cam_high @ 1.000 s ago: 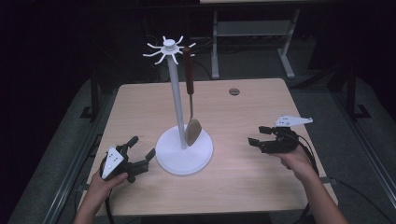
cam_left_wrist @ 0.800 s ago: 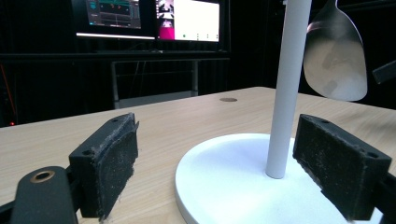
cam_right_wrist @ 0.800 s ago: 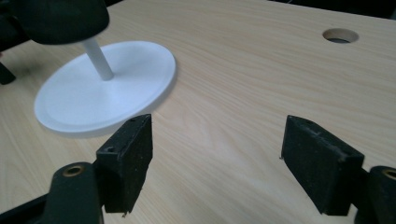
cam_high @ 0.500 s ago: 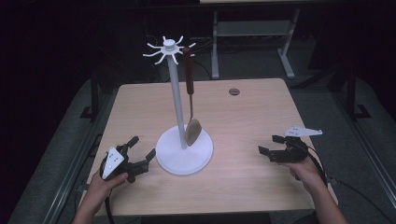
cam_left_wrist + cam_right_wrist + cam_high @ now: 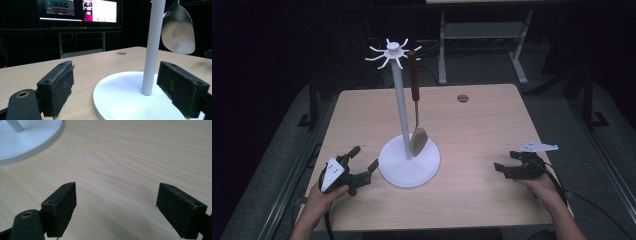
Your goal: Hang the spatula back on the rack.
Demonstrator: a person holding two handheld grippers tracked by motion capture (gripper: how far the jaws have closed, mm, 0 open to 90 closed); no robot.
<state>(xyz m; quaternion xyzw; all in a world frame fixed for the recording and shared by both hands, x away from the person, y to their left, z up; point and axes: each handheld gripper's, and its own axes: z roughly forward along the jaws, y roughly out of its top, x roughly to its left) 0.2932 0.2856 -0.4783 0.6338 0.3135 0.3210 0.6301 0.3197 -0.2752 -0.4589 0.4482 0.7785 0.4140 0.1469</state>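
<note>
Near edge of the pale wooden worktop (image 5: 482,125): the left gripper (image 5: 357,170), black with a white body, held low toward the near-left corner, jaws spread wide and holding nothing, aimed at the stand just beside it; the right gripper (image 5: 512,169), black with a grey three-cornered plate on top, held low toward the near-right corner, well apart from the stand, jaws likewise wide and empty over bare wood. Centre, slightly nearer the near edge: a white utensil stand (image 5: 409,162) with round flat base, upright post and spoked hook crown. Hanging from one hook: a metal spatula with dark brown wooden handle (image 5: 414,90), blade just above the base. Progress, as a judgement: the spatula appears hung and nothing is gripped, so little visibly remains.
</note>
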